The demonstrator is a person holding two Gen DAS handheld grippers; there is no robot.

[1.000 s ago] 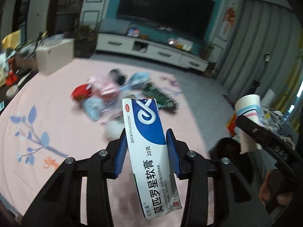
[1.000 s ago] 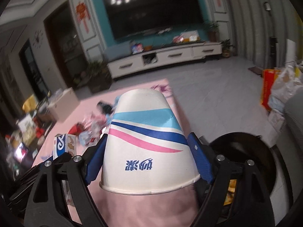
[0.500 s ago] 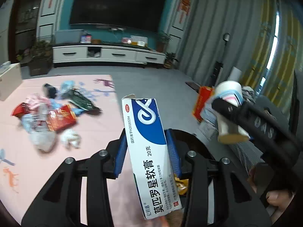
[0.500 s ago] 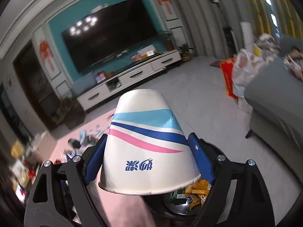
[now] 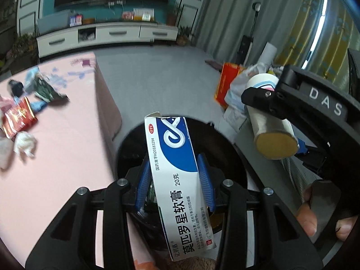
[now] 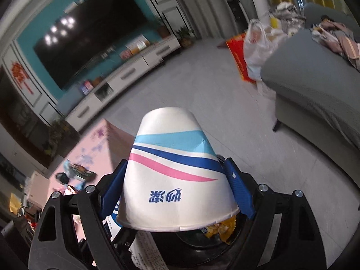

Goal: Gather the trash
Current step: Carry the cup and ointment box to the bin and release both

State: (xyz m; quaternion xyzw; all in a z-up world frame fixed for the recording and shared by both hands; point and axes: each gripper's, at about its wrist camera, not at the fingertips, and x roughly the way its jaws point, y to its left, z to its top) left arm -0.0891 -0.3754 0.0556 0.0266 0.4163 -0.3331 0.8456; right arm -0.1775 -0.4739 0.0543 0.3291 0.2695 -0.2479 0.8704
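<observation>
My left gripper (image 5: 174, 180) is shut on a white and blue ointment box (image 5: 175, 175), held over the round black trash bin (image 5: 225, 141) on the grey floor. My right gripper (image 6: 177, 186) is shut on an upside-down white paper cup (image 6: 177, 180) with blue and pink stripes, also above the trash bin (image 6: 202, 243), which holds yellow wrappers. In the left wrist view the paper cup (image 5: 270, 130) and the right gripper (image 5: 279, 121) hang at the right, beside the bin. Loose trash (image 5: 24, 121) lies on the pink rug (image 5: 67, 157) at the left.
A grey sofa (image 6: 315, 85) stands to the right of the bin. An orange bag (image 6: 238, 56) and a white plastic bag (image 6: 256, 51) sit by the sofa's far end. A white TV cabinet (image 5: 108, 36) lines the far wall. A hand (image 5: 315, 211) grips the right gripper's handle.
Both grippers have swung right from over the rug to above the trash bin, each still holding its item. The rug's trash has slid to the left of view.
</observation>
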